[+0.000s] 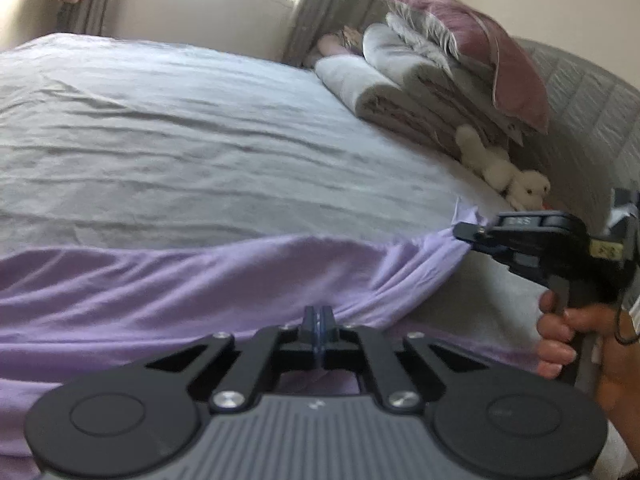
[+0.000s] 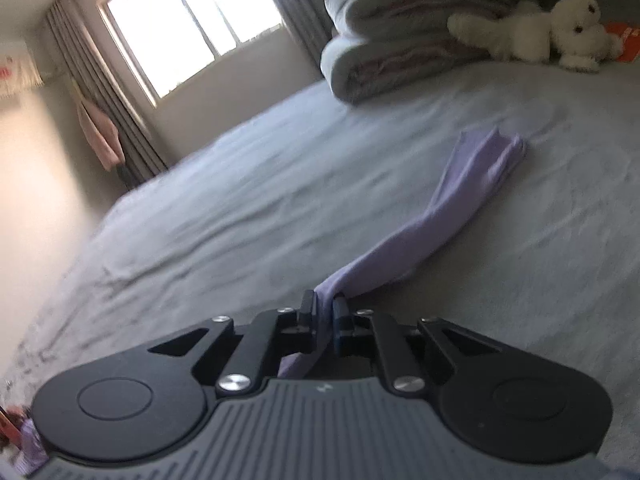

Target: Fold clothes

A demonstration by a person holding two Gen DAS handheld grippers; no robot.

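A lilac garment lies spread across the near part of the grey bed sheet. My left gripper is shut on its near edge, where the folds gather at the fingertips. To the right, a hand holds my right gripper, which pinches a bunched corner of the same garment. In the right wrist view the right gripper is shut on a twisted strip of the lilac garment that trails away over the sheet.
Folded grey blankets and a mauve pillow are stacked at the head of the bed. A white plush toy lies beside them, against the padded headboard. A bright window with curtains is beyond the bed.
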